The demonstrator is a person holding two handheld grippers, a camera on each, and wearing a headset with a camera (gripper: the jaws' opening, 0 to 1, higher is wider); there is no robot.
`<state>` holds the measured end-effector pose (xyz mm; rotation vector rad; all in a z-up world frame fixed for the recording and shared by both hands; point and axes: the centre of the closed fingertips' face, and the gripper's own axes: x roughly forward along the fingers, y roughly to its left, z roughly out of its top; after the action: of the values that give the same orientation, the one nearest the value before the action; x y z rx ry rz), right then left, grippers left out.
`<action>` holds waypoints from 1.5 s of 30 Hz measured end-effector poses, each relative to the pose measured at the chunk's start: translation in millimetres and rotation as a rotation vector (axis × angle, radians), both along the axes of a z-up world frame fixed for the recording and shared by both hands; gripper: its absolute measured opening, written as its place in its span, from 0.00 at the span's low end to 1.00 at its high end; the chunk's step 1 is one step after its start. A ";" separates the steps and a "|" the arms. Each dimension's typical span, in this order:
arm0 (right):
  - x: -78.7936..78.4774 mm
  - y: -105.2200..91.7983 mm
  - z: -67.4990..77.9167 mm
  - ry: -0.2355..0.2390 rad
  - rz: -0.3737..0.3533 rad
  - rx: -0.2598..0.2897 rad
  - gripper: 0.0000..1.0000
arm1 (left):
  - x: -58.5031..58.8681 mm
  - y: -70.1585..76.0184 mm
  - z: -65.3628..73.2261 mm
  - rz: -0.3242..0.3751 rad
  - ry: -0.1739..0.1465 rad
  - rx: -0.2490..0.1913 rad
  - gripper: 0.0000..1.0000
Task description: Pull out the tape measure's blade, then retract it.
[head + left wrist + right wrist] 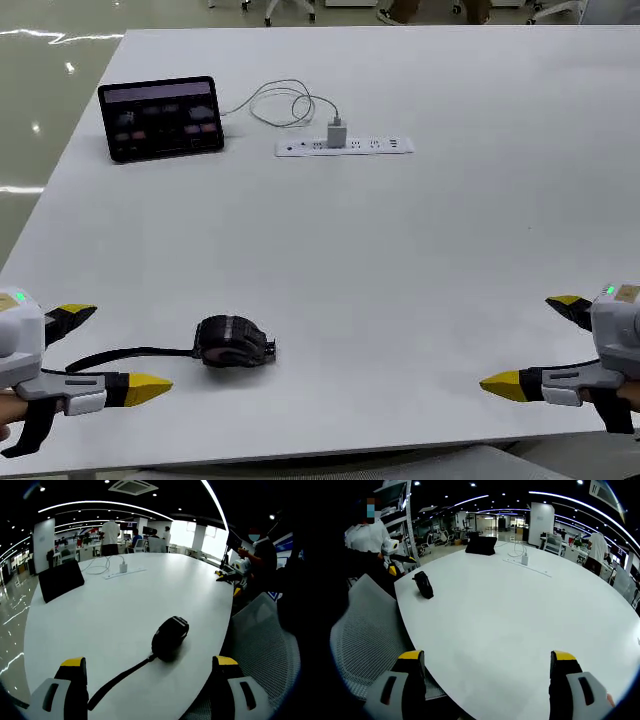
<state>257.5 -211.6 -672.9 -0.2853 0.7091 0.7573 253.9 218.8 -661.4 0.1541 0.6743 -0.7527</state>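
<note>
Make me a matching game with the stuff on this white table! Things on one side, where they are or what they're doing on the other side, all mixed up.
Things:
1. black round tape measure
2. dark flat tablet
3. long white power strip
4. left gripper with yellow tips

Descriptions:
A. a white charger is plugged into it
B. open, holding nothing
C. stands propped up at the far left
D. lies near the front edge, just ahead of open jaws

Pairs: 1-D, 2-C, 3-A, 4-B
</note>
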 end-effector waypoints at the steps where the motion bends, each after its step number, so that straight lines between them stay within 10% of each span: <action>1: 1.0 2.0 0.1 0.001 0.004 0.003 1.00 | -1.0 -1.7 -1.3 -0.018 0.006 0.009 1.00; 14: 17.3 38.8 -2.4 -0.013 0.107 -0.005 1.00 | 11.2 -23.9 -3.5 -0.198 0.064 0.061 1.00; 32: 36.0 87.0 -5.9 -0.006 0.248 0.008 1.00 | 33.6 -62.5 -6.5 -0.405 0.003 0.150 1.00; 45: 38.4 131.7 -9.7 -0.002 0.348 0.030 1.00 | 34.1 -85.6 -17.5 -0.508 0.029 0.205 0.97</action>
<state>295.9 -79.8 -682.7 -0.3872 0.6528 1.0968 288.0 133.1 -678.9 0.5167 0.7487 -1.1724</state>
